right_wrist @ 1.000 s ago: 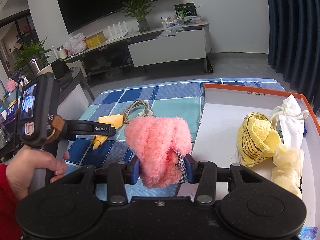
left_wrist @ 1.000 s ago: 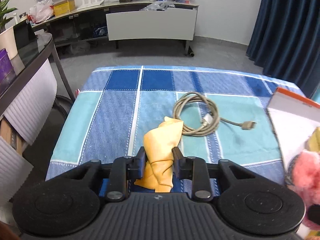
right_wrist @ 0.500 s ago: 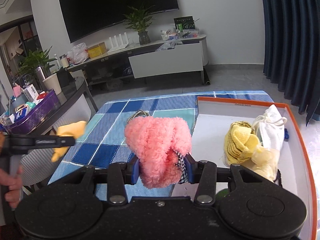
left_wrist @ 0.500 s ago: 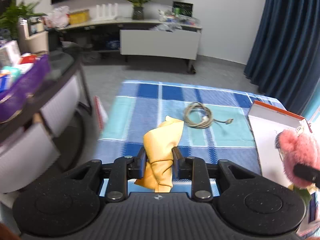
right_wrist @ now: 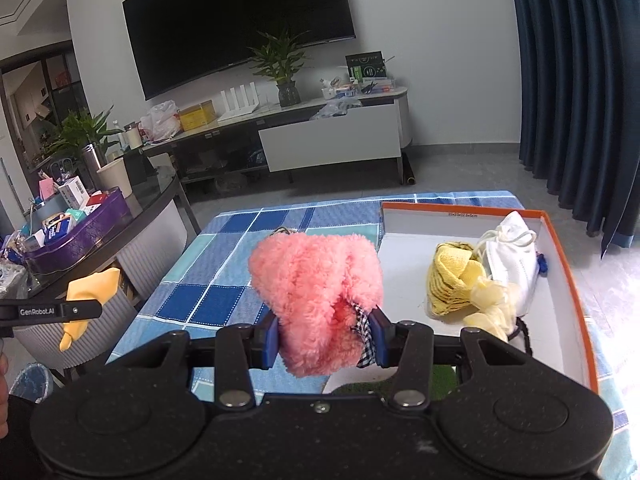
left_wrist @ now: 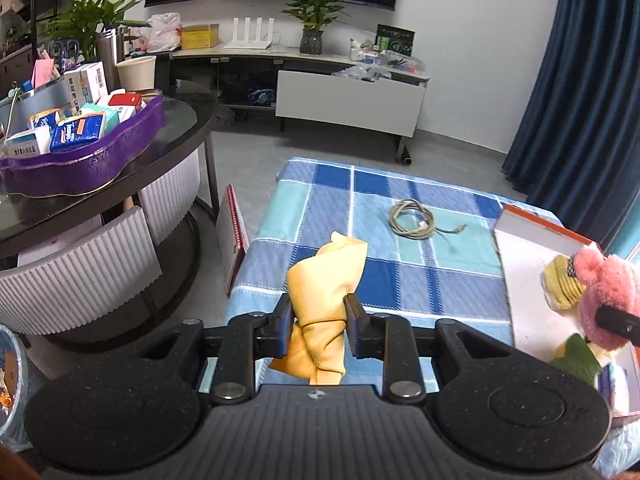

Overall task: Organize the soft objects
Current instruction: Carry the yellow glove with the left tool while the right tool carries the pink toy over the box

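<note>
Two soft items aloft, box part-filled

The left gripper (left_wrist: 318,316) clamps an orange cloth (left_wrist: 325,280); the right gripper (right_wrist: 322,334) pinches a pink plush (right_wrist: 316,292); the orange-rimmed box (right_wrist: 560,240) already holds several; a cable (left_wrist: 412,220) remains.

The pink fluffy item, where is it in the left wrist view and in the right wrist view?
Left wrist view: the pink fluffy item sits at the far right edge, over the orange-rimmed box.
Right wrist view: it fills the centre, clamped between the right gripper jaws.
Shared landmark: the yellow striped cloth lying in the box.
</note>
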Demonstrator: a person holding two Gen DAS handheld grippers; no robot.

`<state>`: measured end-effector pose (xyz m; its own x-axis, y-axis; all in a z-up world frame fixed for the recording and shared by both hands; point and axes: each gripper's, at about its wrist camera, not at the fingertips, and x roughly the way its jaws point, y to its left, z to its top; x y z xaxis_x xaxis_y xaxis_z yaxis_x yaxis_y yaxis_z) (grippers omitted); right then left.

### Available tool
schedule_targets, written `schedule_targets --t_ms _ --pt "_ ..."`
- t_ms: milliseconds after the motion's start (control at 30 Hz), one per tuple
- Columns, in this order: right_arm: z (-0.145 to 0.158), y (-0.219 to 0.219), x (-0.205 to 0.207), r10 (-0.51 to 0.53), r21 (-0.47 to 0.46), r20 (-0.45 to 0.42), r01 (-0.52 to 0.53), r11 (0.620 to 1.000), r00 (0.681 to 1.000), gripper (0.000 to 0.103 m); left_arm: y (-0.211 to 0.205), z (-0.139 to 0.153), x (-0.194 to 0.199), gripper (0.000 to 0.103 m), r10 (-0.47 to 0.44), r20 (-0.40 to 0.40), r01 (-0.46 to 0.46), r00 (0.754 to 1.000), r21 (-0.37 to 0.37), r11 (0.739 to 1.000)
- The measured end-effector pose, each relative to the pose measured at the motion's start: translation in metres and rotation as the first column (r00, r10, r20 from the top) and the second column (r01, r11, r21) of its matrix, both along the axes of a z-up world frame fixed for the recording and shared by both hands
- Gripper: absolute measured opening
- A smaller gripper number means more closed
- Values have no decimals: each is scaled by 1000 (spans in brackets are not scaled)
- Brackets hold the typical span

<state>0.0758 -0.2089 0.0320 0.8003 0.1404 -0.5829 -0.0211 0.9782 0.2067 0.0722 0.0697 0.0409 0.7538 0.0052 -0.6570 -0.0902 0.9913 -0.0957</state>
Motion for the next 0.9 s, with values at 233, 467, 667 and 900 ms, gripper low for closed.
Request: schedule_targets --t_ms 233,467,667,900 --pt "-3 1 -27 -3 -9 6 3 1000 1000 53 -20 -2 -20 28 -42 21 43 999 -28 999" --pt "-12 19 -40 35 -25 -13 -35 999 999 53 -37 -9 -28 28 -75 21 75 997 1 997" --pt "-20 41 -48 101 -40 -27 -102 994 994 53 -34 -10 -32 28 -60 18 60 998 1 998" --pt "-23 54 -51 139 -67 -24 -140 988 990 53 -37 -11 -30 28 -56 15 55 998 6 998"
